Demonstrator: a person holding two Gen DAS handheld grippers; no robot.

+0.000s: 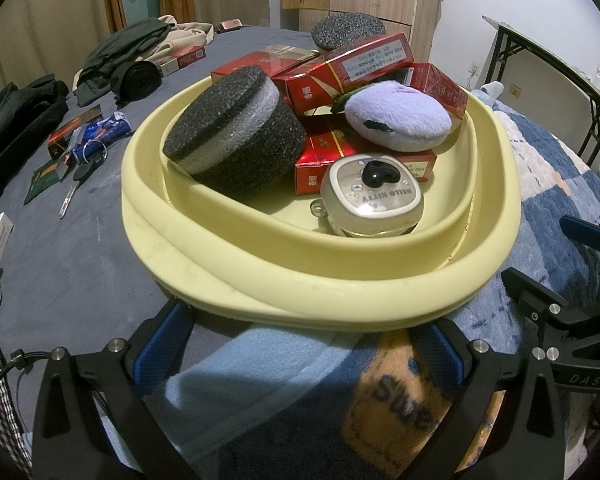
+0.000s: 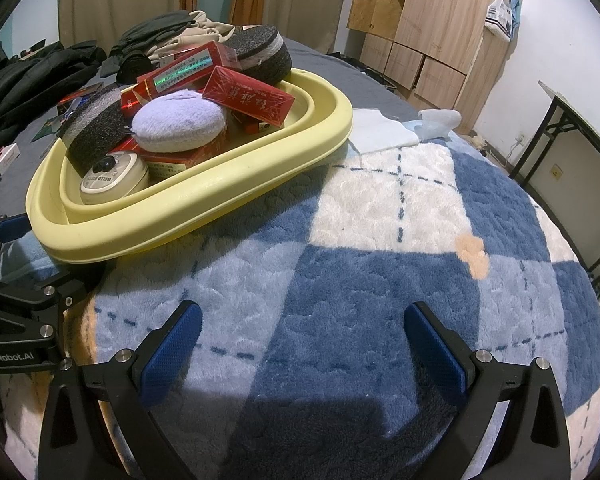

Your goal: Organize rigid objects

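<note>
A pale yellow basin (image 1: 260,292) sits on the bed, also in the right wrist view (image 2: 204,200). It holds a dark foam puck (image 1: 236,136), several red boxes (image 1: 348,68), a lilac plush pad (image 1: 400,116) and a Hello Kitty case (image 1: 374,200). My left gripper (image 1: 304,344) is open and empty, just in front of the basin's near rim, fingers apart over a towel. My right gripper (image 2: 302,340) is open and empty over the plaid blanket (image 2: 360,280), to the right of the basin.
Loose items lie on the grey sheet at left: a key (image 1: 74,184), small packets (image 1: 96,130), a red box (image 1: 182,58) and dark clothes (image 1: 128,64). A second foam puck (image 1: 348,30) sits behind the basin. A folding table (image 2: 580,152) and wooden cabinets (image 2: 440,20) stand at right.
</note>
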